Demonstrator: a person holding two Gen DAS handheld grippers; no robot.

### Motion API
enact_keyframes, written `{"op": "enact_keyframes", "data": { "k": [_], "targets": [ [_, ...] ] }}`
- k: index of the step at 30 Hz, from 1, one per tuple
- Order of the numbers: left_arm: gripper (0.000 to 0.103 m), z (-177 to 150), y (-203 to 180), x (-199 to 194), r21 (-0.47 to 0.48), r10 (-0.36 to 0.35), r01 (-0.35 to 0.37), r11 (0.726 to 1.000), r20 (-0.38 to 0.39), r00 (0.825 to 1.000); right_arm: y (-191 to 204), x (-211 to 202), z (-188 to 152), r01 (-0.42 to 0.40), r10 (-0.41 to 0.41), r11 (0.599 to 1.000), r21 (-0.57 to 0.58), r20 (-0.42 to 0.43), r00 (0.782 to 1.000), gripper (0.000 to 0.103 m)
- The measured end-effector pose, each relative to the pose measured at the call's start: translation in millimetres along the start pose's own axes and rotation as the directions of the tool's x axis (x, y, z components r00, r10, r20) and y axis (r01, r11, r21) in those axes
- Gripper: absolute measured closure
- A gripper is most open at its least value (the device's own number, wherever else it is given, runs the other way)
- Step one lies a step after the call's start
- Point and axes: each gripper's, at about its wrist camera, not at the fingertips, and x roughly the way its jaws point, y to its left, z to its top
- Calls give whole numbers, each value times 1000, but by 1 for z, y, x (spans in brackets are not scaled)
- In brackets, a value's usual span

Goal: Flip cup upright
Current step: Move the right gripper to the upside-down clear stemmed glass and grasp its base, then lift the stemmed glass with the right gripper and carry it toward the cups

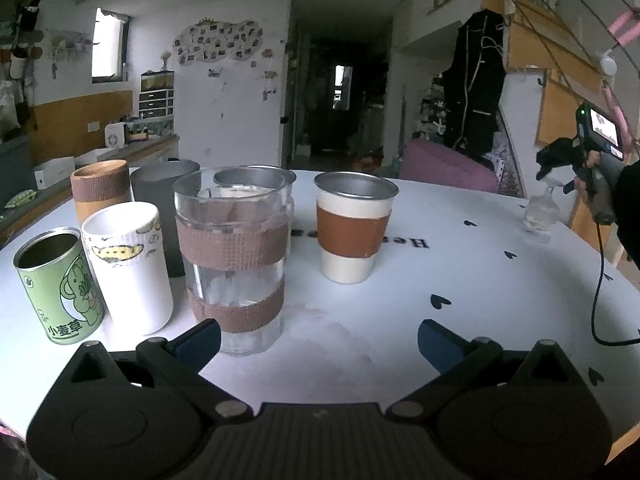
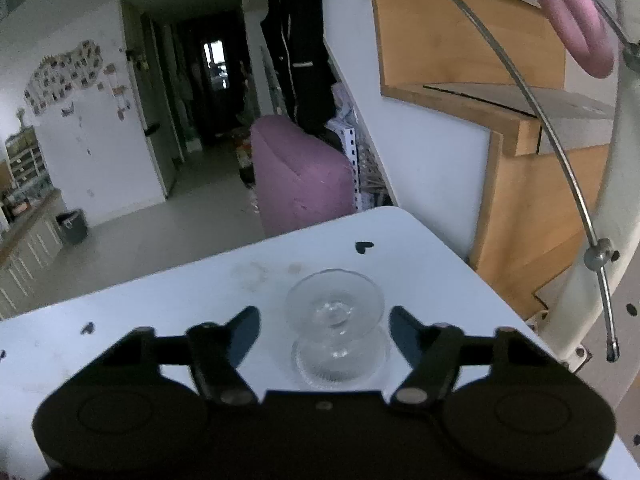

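Note:
A clear stemmed glass cup (image 2: 335, 320) stands upside down on the white table (image 2: 160, 320), foot up and bowl rim down, near the table's right edge. My right gripper (image 2: 324, 332) is open, its fingers on either side of the glass and just above it. In the left wrist view the same glass (image 1: 541, 210) shows small at the far right under the right gripper tool (image 1: 588, 152). My left gripper (image 1: 319, 342) is open and empty, low over the table in front of a row of upright cups.
Upright cups stand at the left: a green tin (image 1: 56, 284), a white paper cup (image 1: 128, 268), a clear banded glass (image 1: 234, 256), a brown-sleeved cup (image 1: 352, 228), a grey cup (image 1: 164, 196) and a wooden cup (image 1: 100, 188). A cable (image 1: 598, 300) hangs at the right. A pink chair (image 2: 300, 176) stands beyond the table.

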Motion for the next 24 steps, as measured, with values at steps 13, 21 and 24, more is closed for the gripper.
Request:
{"op": "enact_keyframes", "data": {
  "k": [13, 21, 24],
  "targets": [
    [0, 3, -1, -5, -3, -39, 39, 999, 10, 999, -4, -54, -25, -94, 94, 995, -31, -3, 996, 45],
    [0, -2, -2, -26, -10, -73, 74, 997, 40, 997, 19, -157, -61, -265, 271, 951, -160, 19, 962, 45],
    [0, -4, -3, -32, -12, -91, 91, 996, 39, 995, 30, -196, -82, -349, 360, 913, -210, 13, 933, 45]
  ]
}}
